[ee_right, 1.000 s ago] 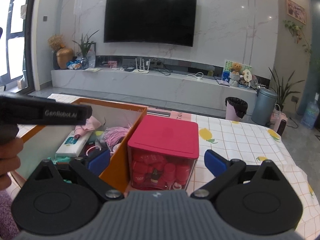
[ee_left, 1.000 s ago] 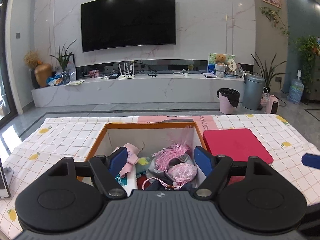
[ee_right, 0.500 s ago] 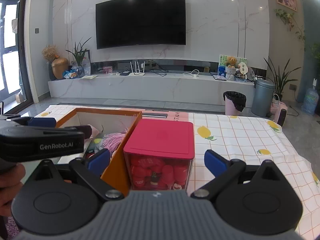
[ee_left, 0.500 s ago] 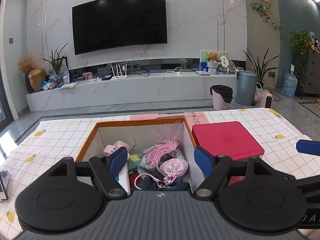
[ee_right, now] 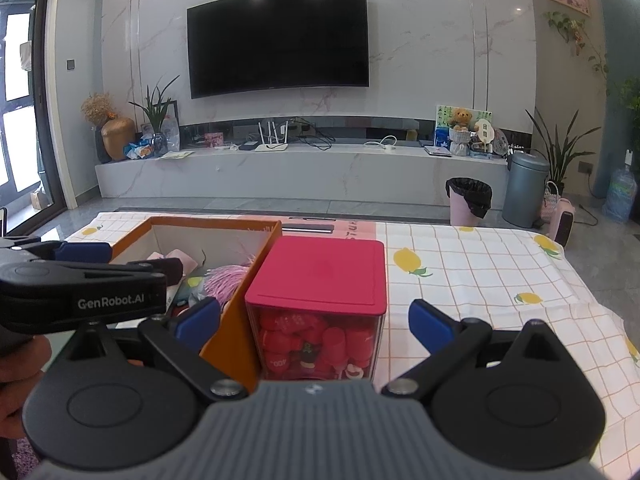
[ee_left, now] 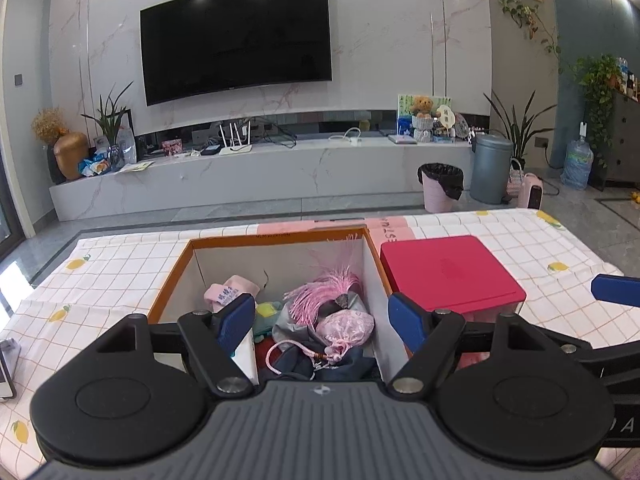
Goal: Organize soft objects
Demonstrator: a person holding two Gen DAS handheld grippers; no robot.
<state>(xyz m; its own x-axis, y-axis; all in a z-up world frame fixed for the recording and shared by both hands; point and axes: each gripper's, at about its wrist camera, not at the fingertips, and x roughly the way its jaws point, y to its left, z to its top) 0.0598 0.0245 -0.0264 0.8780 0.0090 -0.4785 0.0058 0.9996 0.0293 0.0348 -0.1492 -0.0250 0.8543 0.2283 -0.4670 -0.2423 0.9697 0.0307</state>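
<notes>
Each gripper, left gripper (ee_left: pixel 322 320) and right gripper (ee_right: pixel 314 320), has black arms, blue finger pads (ee_right: pixel 198 318), silver screws, a ribbed grey body; white "GenRobot.AI" marking on the side.

Marble wall, black television (ee_left: pixel 236 40), low grey console (ee_left: pixel 256 176), glossy floor, possibly a glazed door left (ee_right: pixel 20 100)

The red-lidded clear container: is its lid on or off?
On. The red lid sits flat across the clear container, covering red items inside.
</notes>
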